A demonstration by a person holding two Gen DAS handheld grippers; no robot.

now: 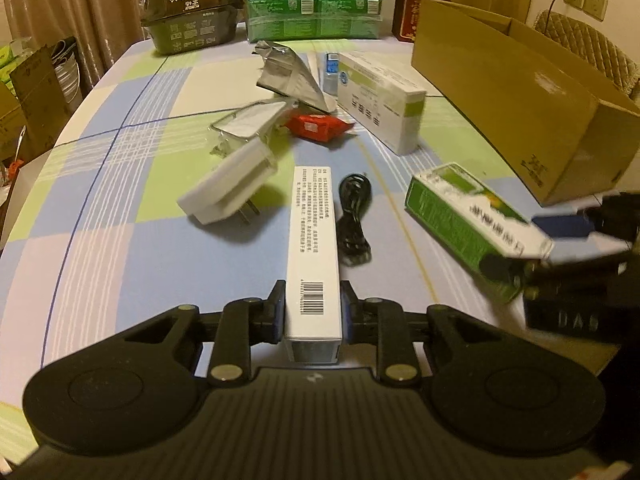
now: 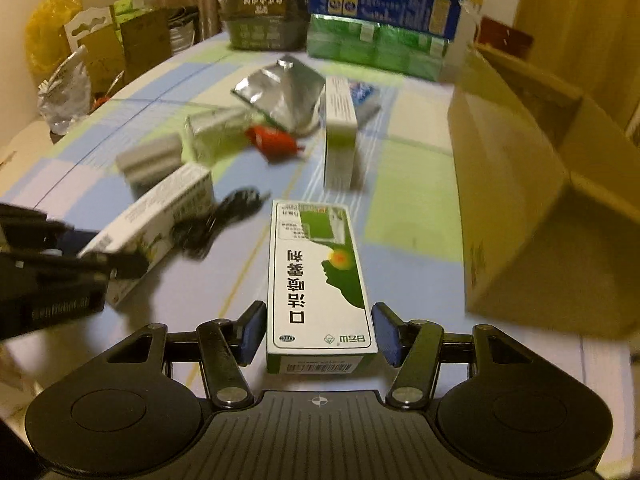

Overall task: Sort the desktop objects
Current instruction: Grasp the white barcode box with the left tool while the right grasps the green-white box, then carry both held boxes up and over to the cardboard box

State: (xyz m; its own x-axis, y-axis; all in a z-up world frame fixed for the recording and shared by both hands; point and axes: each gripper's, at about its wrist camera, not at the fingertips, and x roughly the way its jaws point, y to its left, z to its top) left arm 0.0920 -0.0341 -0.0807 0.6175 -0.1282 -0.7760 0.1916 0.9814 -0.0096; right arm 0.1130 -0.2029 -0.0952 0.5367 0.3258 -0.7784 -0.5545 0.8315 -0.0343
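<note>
Fingers of the left gripper (image 1: 313, 312) pressed both long sides of a white box (image 1: 313, 248), which pointed away from the camera with its barcode end between the pads. The right gripper (image 2: 319, 332) had its blue pads (image 2: 253, 334) set narrowly on either side of a green box (image 2: 318, 276); small gaps showed on both sides in the right wrist view, so I could not tell if the box was truly gripped. In the left wrist view this green box (image 1: 476, 224) appeared blurred and tilted, with the right gripper (image 1: 576, 236) at its near end.

Places below are given from the cardboard carton (image 1: 516, 96), which stood open on the checked tablecloth (image 1: 100, 200). The green box was just beside its near corner. The white box was further to the left, and a black cable (image 1: 354, 220) lay between the two boxes. A white plug (image 1: 232, 184) lay still further left. Towards the far side, near the carton wall, lay a white-and-green box (image 1: 380, 100), then a red packet (image 1: 320, 126) and a silver pouch (image 1: 292, 76).
</note>
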